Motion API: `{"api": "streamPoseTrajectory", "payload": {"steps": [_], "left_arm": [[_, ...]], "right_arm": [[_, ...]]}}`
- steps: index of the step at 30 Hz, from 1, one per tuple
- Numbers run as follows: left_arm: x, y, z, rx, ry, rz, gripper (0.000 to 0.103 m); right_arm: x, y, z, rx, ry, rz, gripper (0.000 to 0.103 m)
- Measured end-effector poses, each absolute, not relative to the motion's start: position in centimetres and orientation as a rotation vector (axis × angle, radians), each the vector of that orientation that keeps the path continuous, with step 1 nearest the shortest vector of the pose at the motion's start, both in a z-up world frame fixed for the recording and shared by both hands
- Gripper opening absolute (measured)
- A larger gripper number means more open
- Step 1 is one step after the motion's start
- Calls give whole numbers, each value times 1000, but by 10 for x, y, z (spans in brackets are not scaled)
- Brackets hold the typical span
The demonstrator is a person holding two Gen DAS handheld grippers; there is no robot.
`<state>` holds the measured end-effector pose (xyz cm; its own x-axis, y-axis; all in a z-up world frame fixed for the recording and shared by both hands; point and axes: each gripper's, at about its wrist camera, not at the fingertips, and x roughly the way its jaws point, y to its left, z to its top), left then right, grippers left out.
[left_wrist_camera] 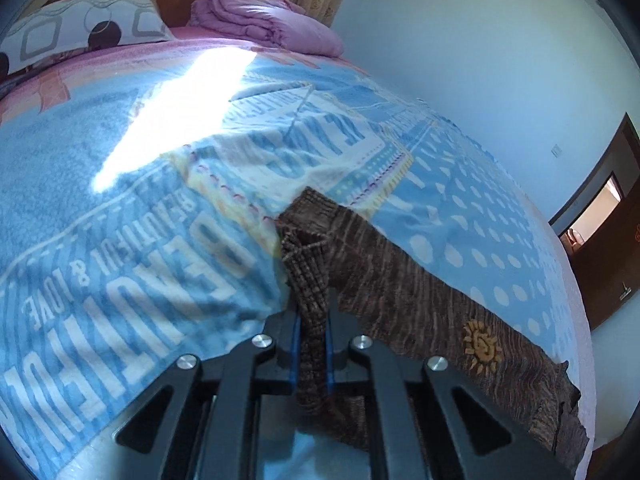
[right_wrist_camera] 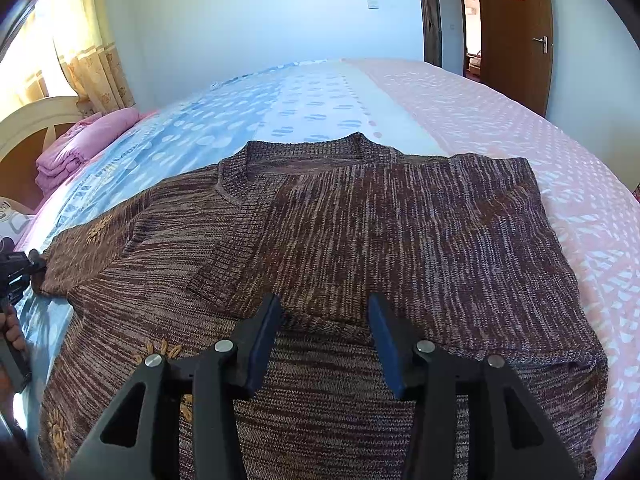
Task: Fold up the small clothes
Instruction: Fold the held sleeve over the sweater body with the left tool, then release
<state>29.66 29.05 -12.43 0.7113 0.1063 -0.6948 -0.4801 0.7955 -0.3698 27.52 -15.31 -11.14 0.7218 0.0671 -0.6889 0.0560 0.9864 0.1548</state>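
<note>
Brown marled knit sweater with orange embroidered sun motifs lay spread flat on the blue-and-white printed fleece blanket covering the bed, neckline toward the far wall. One sleeve was already folded across the chest, its ribbed cuff lying near the middle of the body.

Left gripper, black with blue-padded fingers, was clamped on a ribbed strip of the sweater, apparently the cuff of the other sleeve; the knit ran up between the pads and stood slightly raised above the blanket. In the right wrist view the same gripper showed at the far left edge, meeting the sleeve tip, with part of a hand below it.

Right gripper hovered low over the sweater's lower body, its jaws spread wide with nothing between them. Whether its fingertips touched the knit could not be told.

Folded purple quilt sat by the cream and brown headboard, beside a patterned white pillow. A pink dotted section of bedding lay to the sweater's right. Brown wooden door with a red paper emblem stood open in the far corner.
</note>
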Motion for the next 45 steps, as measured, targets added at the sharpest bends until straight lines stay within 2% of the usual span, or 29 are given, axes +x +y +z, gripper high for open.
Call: {"api": "streamPoseTrajectory", "payload": {"steps": [4,10,13,17,21,23,24,31,38,39,40,41,42,45], "left_arm": [[309,250,-97,-467,672,271,9],[306,127,-51,-268,607,6,9],[295,59,-50,-193,625,-147,9],[287,-4,-80,-118,715,-234,9],[292,-13,-110,-129,833,-227,9],[293,-2,-110,-184,842,-228,9],[294,1,-112,-199,848,-231,9],[291,4,-119,-257,845,-264,10],[291,7,-120,-280,845,-272,11],[292,8,-121,-288,847,-274,11],[291,9,-121,-296,849,-277,11],[291,10,-121,-304,848,-278,12],[291,10,-121,-305,848,-278,12],[291,9,-120,-298,848,-270,13]], "right_arm": [[275,-154,-112,179,762,10,48],[274,-157,-112,199,758,19,48],[273,-158,-112,210,754,24,48],[272,-159,-112,219,753,28,48],[272,-159,-112,223,757,31,49],[275,-158,-111,222,766,53,60],[276,-157,-110,219,772,63,61],[320,-161,-73,357,745,201,61],[394,-123,-102,430,943,372,60],[397,-119,-105,433,942,373,57],[401,-116,-104,426,930,376,38],[403,-114,-105,425,936,395,8],[408,-112,-106,429,947,409,5],[408,-111,-99,399,929,409,5]]}}
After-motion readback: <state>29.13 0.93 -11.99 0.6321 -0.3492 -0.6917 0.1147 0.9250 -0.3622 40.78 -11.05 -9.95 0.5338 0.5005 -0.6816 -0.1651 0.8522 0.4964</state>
